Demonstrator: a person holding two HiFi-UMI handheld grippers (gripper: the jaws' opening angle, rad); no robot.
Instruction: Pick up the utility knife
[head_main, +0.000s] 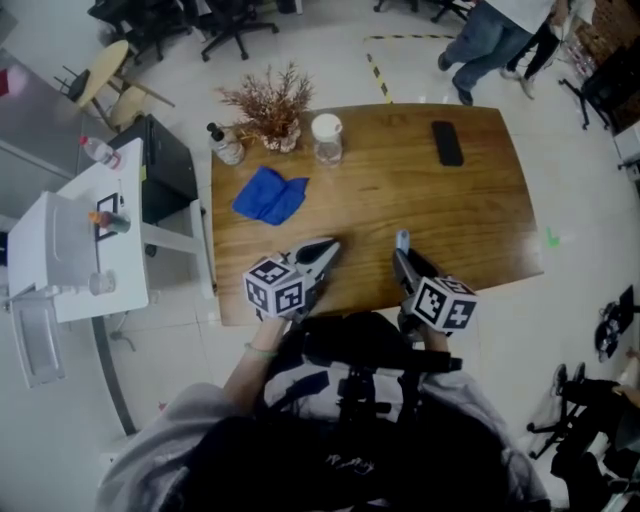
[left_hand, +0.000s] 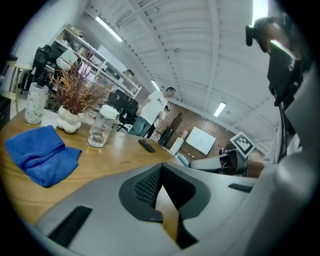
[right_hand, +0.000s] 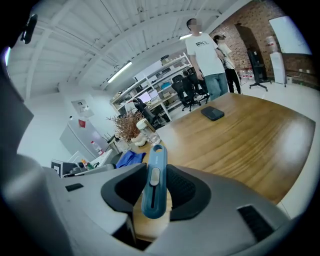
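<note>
The utility knife (right_hand: 153, 186) is slim and blue with a grey slider. It stands upright between the black pads of my right gripper (right_hand: 152, 175), which is shut on it. In the head view the knife (head_main: 402, 241) sticks out of the right gripper (head_main: 405, 262) above the near edge of the wooden table (head_main: 480, 230). My left gripper (head_main: 322, 251) hovers beside it at the same edge. Its jaws (left_hand: 161, 169) meet at the tips with nothing between them.
On the table lie a blue cloth (head_main: 270, 195), a dried plant in a white vase (head_main: 272, 110), a glass jar (head_main: 326, 138), a small bottle (head_main: 226, 145) and a black phone (head_main: 447, 142). A white cart (head_main: 80, 240) stands left. People (head_main: 490, 40) stand beyond the far edge.
</note>
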